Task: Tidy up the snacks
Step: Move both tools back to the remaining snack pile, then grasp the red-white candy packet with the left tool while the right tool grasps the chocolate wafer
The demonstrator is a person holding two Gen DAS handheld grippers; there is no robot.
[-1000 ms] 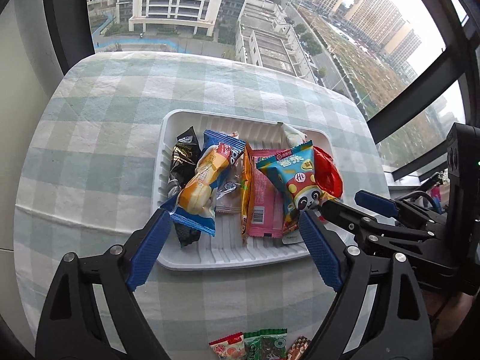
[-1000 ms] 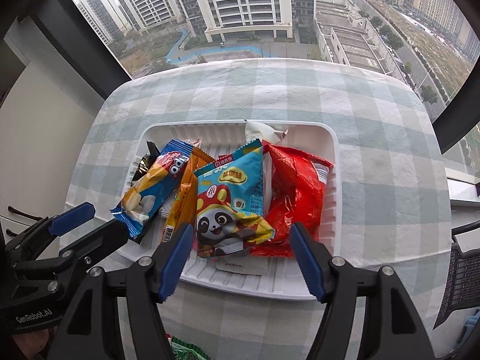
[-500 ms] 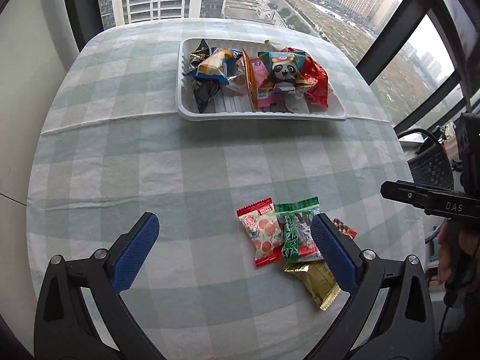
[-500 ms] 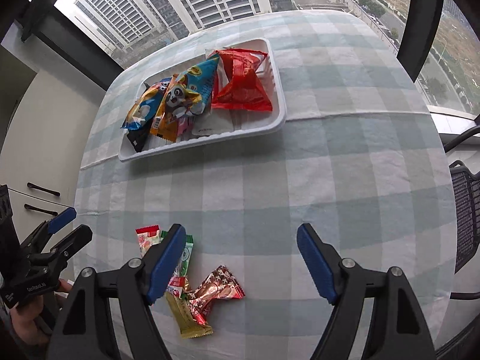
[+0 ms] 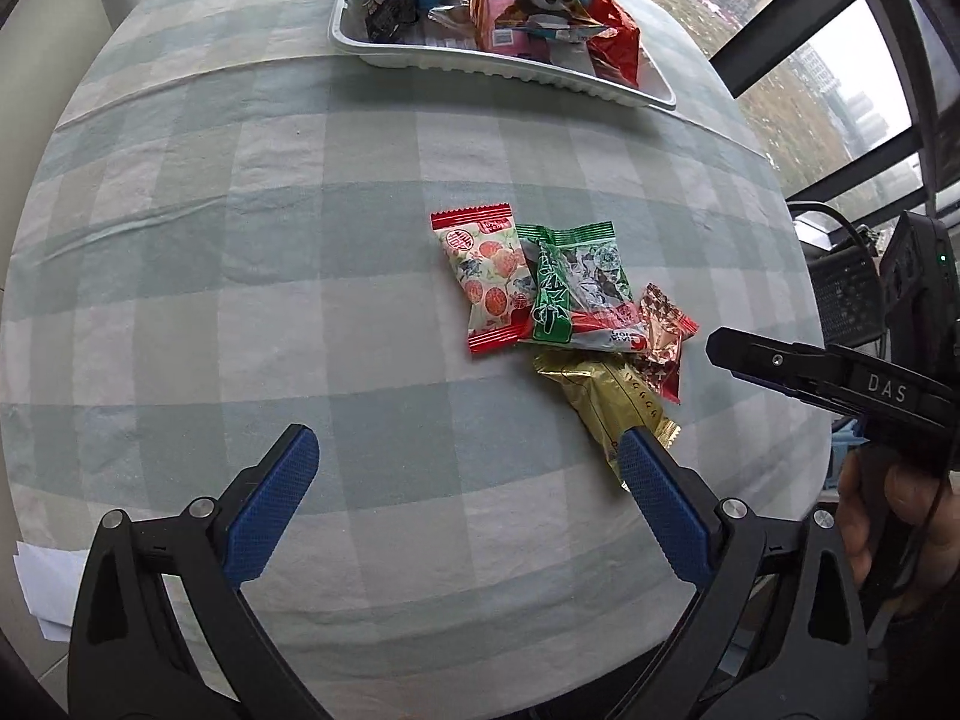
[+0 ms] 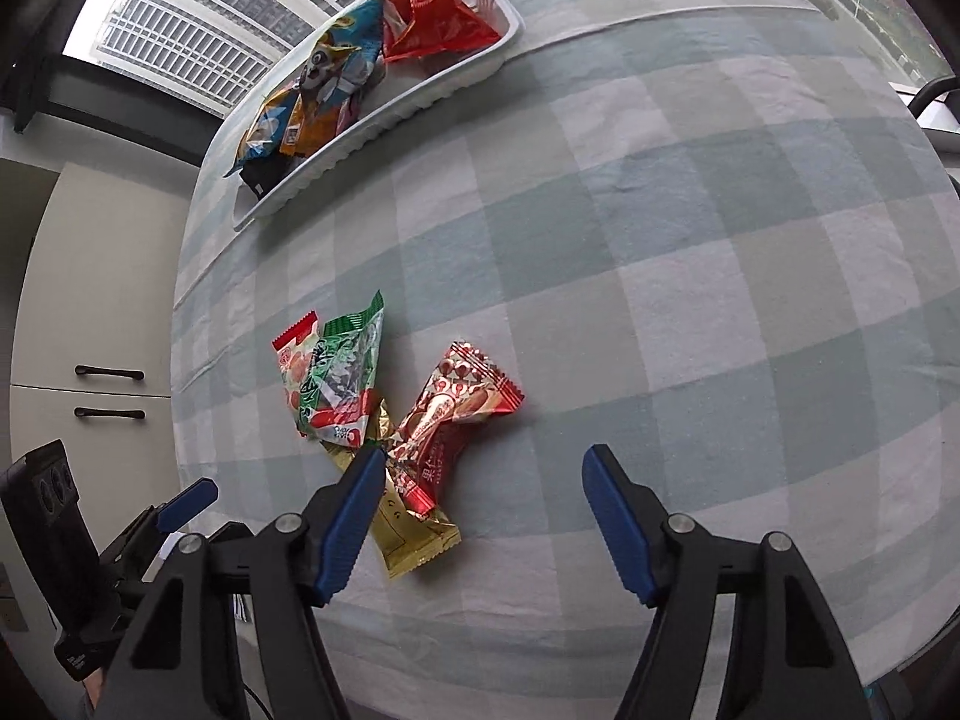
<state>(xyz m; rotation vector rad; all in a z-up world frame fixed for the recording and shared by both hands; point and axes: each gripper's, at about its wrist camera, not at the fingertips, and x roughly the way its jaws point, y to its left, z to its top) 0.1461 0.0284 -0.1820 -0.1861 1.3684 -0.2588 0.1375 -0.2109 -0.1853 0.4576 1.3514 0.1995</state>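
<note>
Your left hand-held gripper (image 5: 467, 480) hangs spread wide over the checked tabletop (image 5: 240, 240), nothing between its blue pads; its jaws have just been opening, and the right-side pad (image 5: 663, 510) overlaps the near end of the gold wrapper (image 5: 612, 402) in this view, though contact cannot be judged. Your right hand-held gripper (image 6: 483, 501) is also spread with nothing between the pads; its jaws have just been narrowing a little, and its left pad (image 6: 351, 516) sits in front of the gold wrapper and the lower end of the red-and-bronze packet (image 6: 450, 414). Just beyond both grippers lies a small heap of loose snacks: a red-edged white packet printed with red fruit (image 5: 486, 279), a green packet (image 5: 570, 282) overlapping its side, the red-and-bronze packet against the green one, and the gold wrapper nearest you, tucked partly under the others. Well apart, near the far edge of the tabletop, the white ribbed tray (image 5: 516, 69) holds more snacks, among them a blue panda bag (image 5: 546, 0) and a red bag (image 5: 615, 39). Your hand (image 5: 882, 516) grips the right gripper's handle at the picture's edge.
</note>
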